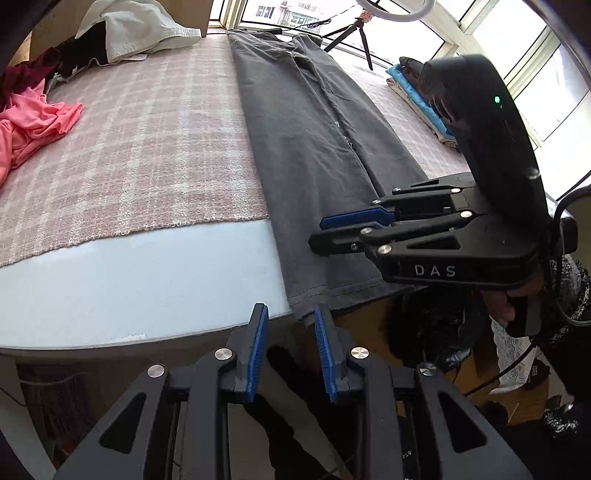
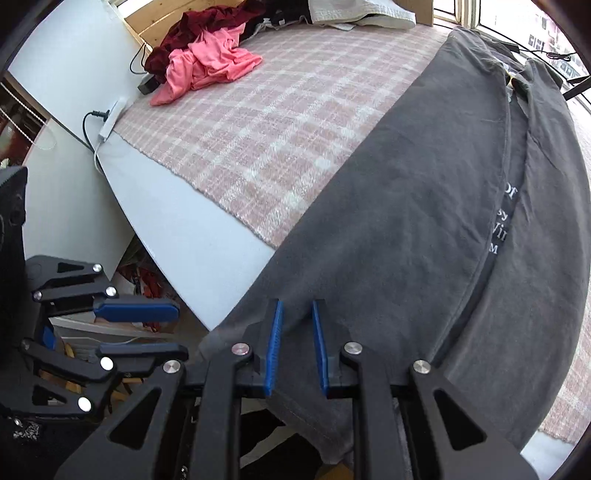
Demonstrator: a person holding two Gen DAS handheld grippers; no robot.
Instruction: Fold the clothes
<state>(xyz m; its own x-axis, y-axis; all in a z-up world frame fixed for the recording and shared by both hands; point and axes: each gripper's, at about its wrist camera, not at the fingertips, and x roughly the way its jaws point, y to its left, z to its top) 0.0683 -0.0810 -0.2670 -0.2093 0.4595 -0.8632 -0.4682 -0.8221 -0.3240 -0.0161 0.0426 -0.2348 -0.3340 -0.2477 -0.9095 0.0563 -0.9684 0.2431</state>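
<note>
A dark grey T-shirt (image 1: pixel 314 147) lies lengthwise on the bed as a long strip, both sides folded in to a middle seam where white lettering (image 2: pixel 504 225) shows. Its hem (image 1: pixel 332 288) hangs over the near edge. In the left wrist view my left gripper (image 1: pixel 291 314) is open by a narrow gap at the hem's left corner, off the mattress edge, with nothing between its pads. My right gripper (image 2: pixel 297 306) hovers over the hem with its jaws slightly apart; the cloth lies flat beneath them, unpinched. Each gripper also shows in the other's view: right gripper (image 1: pixel 316 232), left gripper (image 2: pixel 181 328).
A pink plaid blanket (image 1: pixel 147 147) covers the white mattress (image 1: pixel 129 280). Pink (image 2: pixel 207 62), dark red (image 2: pixel 192 29) and white (image 1: pixel 140 29) clothes are heaped at the far left. A folded blue stack (image 1: pixel 413 96) and a tripod (image 1: pixel 362 37) are by the window. A power strip (image 2: pixel 110 118) is beside the bed.
</note>
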